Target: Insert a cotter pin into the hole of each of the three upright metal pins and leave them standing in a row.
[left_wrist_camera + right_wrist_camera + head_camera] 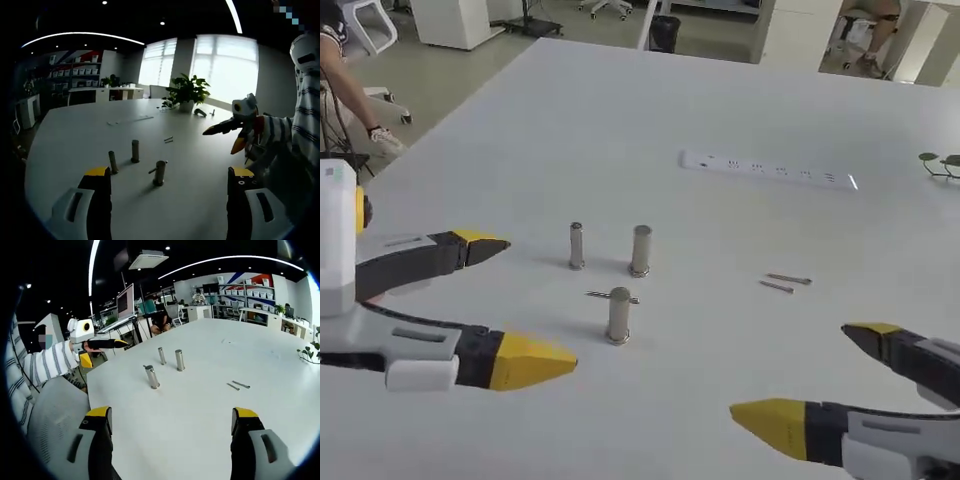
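Note:
Three upright metal pins stand on the white table. The nearest pin has a cotter pin through its top hole, sticking out to the left. Behind it stand a thin pin and a thicker pin, both bare. Two loose cotter pins lie to the right. My left gripper is open, left of the pins, with nothing between its fingers. My right gripper is open near the table's front right. In the left gripper view the pins stand ahead; the right gripper view shows them too.
A white power strip lies across the far middle of the table. A small plant sits at the right edge. Office chairs and a seated person are off the table's left side.

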Tool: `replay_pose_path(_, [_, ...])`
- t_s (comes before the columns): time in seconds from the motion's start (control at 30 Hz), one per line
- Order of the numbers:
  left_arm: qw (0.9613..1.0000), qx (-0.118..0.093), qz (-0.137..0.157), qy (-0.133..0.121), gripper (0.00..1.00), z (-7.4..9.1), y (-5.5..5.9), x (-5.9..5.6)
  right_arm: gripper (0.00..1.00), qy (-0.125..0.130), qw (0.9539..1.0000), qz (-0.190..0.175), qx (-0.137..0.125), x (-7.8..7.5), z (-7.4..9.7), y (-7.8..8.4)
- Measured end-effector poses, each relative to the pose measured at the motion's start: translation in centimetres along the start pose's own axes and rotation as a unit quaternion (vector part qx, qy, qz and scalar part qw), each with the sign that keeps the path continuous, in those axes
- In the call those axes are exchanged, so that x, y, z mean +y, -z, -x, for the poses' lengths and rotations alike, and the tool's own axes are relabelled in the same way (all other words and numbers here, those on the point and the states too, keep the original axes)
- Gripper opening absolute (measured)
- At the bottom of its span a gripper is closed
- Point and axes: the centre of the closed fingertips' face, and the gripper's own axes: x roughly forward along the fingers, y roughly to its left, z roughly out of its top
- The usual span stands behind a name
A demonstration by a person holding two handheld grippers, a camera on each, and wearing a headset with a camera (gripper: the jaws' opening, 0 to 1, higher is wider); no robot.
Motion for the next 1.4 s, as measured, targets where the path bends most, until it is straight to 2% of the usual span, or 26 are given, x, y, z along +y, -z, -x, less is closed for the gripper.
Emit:
replay_pose_path(0.3, [0.9998,-0.007,-0.005,-0.015,0.95,-0.8,-1.2,1.7,0.98,0.005,0.9999,-0.011,0.007,-0.1,0.1,0.4])
replay_pose_path(0.47, [0.9989,-0.025,-0.023,-0.032,0.85,-1.5,-2.5,3.0,0.98,0.014,0.9998,-0.013,0.006,-0.6,0.3,0.2])
replay_pose_path(0.57, [0.9981,-0.028,-0.027,-0.049,0.76,-2.3,-2.9,4.3,0.98,0.017,0.9997,-0.012,0.011,-1.0,0.5,0.4])
replay_pose_path(0.63, [0.9971,-0.026,-0.029,-0.065,0.75,-2.8,-3.0,5.3,0.98,0.021,0.9996,-0.013,0.011,-1.3,0.6,0.4])
replay_pose_path(0.73, [0.9964,-0.029,-0.02,-0.077,0.74,-3.5,-3.1,6.4,0.97,0.024,0.9996,-0.015,0.009,-1.5,0.8,0.4])
replay_pose_path(0.93, [0.9958,-0.007,-0.016,-0.09,0.66,-5.2,-2.1,8.1,0.96,0.027,0.9994,-0.016,0.014,-1.8,0.9,0.5])
replay_pose_path(1.03, [0.9958,-0.001,-0.003,-0.092,0.65,-5.8,-1.6,8.4,0.96,0.029,0.9993,-0.019,0.013,-1.9,1.1,0.5])
replay_pose_path(1.23, [0.9956,0.016,-0.007,-0.092,0.62,-7.0,-0.6,8.7,0.96,0.029,0.9991,-0.025,0.015,-1.8,1.3,0.7])
replay_pose_path(1.4, [0.9934,0.033,-0.007,-0.109,0.58,-7.6,0.2,9.6,0.95,0.027,0.9991,-0.026,0.019,-1.7,1.3,0.7])
